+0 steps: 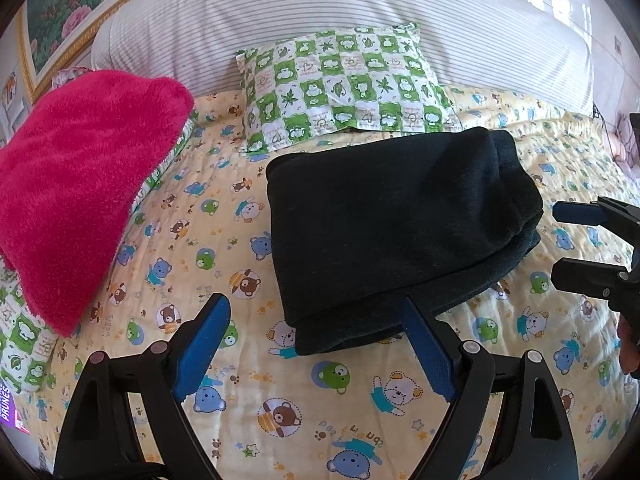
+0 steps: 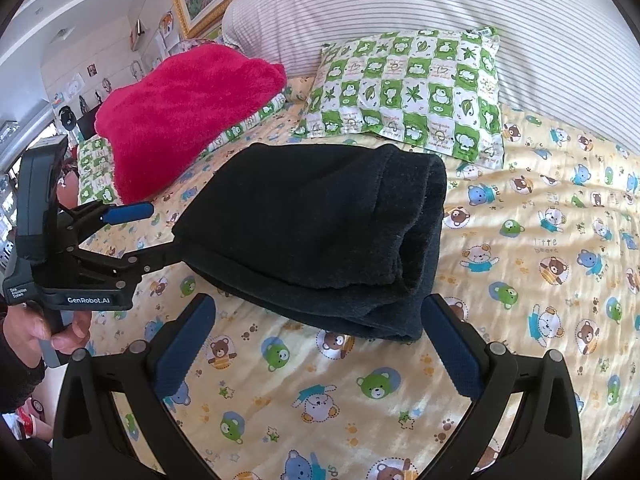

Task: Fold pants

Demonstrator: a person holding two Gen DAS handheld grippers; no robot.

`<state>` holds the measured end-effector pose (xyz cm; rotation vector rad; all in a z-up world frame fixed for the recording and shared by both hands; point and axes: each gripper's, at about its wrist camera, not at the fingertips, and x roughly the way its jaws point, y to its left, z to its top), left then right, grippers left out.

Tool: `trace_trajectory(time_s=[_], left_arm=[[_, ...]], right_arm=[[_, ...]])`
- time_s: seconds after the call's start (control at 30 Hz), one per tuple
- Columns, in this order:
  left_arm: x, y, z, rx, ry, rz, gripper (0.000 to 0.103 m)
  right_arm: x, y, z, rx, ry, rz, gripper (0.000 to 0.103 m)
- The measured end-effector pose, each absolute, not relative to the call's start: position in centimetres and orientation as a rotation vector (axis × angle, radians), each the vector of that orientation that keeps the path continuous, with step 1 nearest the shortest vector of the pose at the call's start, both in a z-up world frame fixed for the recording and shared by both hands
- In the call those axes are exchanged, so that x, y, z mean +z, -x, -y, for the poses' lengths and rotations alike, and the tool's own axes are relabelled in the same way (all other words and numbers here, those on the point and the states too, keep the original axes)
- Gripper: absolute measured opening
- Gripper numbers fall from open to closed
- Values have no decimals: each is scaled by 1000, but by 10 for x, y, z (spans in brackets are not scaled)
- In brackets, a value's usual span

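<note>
Dark pants [image 1: 396,224] folded into a thick rectangular bundle; lying on bedspread [image 1: 224,248].

Bed covered by a yellow sheet [image 1: 224,408] printed with cartoon bears. Striped white headboard cushion [image 1: 320,20] runs along the far side. Green-and-white checked pillow [image 1: 344,84] lies against it. Pink fluffy blanket [image 1: 80,184] sits on a second checked pillow [image 2: 94,164]. Gold-framed flower painting [image 1: 60,12] hangs on the wall. Daylight falls across the sheet in bright patches.
</note>
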<state>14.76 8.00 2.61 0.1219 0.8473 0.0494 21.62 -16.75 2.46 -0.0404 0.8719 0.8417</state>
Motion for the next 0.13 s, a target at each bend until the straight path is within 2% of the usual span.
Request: trace_trajectory(time_s=[0.13], left_arm=[[27,-148,-81,53,-121,-851,88]], right_arm=[[25,-216,165,847,43,-873,102]])
